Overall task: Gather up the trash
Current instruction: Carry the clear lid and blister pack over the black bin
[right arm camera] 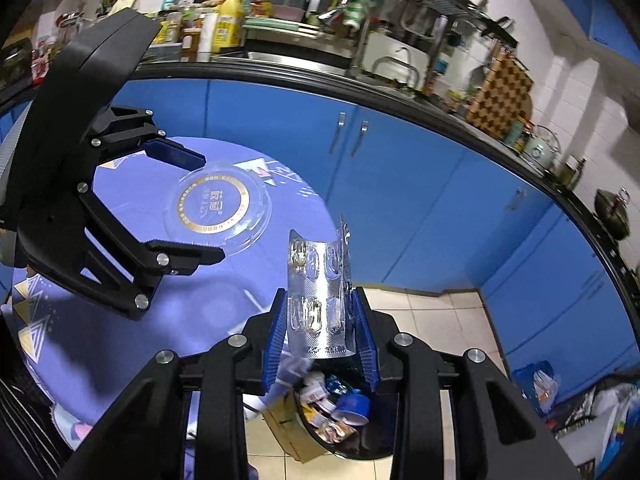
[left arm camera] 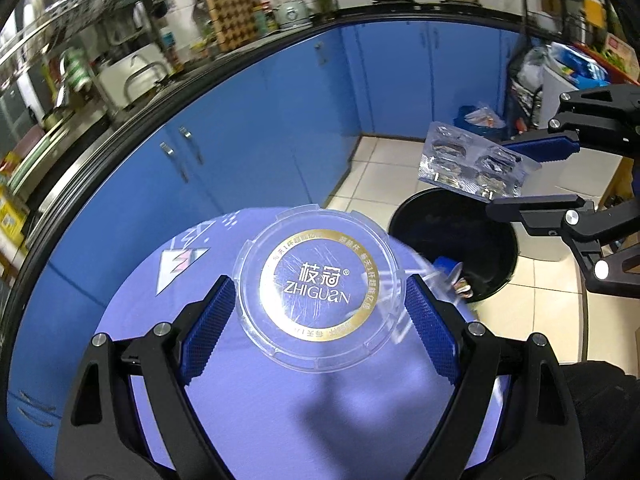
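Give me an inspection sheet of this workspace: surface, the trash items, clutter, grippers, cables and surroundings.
Surface: round table with a purple patterned cloth.
Job's things: clear plastic lid with a gold ring lies flat on the cloth; silver blister pack is held over the black trash bin, which stands on the floor beside the table and already holds scraps.
Clutter: nothing seen on the table besides the lid.
Grippers: left gripper open, fingers either side of the lid; right gripper shut on the blister pack.
Cables: nothing seen.
Surroundings: blue cabinets, crowded black countertop, tiled floor, bags and a shelf in the corner.
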Demonstrator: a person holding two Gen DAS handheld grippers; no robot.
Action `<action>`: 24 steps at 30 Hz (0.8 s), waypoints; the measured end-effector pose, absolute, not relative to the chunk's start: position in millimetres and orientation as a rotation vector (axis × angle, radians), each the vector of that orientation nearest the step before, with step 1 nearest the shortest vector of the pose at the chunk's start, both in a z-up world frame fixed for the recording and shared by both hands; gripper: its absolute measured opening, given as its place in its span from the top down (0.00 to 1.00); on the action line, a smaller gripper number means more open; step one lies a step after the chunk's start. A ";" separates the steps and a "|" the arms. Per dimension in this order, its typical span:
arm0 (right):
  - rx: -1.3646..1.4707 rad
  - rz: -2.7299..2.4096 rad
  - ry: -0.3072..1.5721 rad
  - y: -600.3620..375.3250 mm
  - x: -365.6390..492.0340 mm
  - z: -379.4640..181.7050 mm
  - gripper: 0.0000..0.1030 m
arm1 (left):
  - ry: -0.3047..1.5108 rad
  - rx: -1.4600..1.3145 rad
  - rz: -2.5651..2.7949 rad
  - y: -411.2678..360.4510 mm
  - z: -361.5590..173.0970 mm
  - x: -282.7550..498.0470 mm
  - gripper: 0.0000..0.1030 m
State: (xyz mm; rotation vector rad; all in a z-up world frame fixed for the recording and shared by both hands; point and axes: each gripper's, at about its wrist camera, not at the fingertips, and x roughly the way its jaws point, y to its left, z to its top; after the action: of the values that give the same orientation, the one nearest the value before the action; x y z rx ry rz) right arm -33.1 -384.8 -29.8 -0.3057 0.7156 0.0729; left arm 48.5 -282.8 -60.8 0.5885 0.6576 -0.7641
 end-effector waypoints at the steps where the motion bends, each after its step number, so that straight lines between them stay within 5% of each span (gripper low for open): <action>1: -0.300 0.059 0.713 -391.4 -36.6 -28.4 0.68 | 0.653 0.594 -0.775 -290.6 -60.0 45.3 0.18; 24: -0.222 -0.096 0.686 -479.2 -66.9 -17.7 0.68 | 0.601 0.684 -0.927 -414.2 -53.6 16.4 0.18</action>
State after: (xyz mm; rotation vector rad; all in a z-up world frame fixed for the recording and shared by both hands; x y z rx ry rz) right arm -66.9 -479.2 -17.7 -0.2217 0.6858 -0.0961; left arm 16.4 -414.2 -53.6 0.6838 0.6006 -0.9271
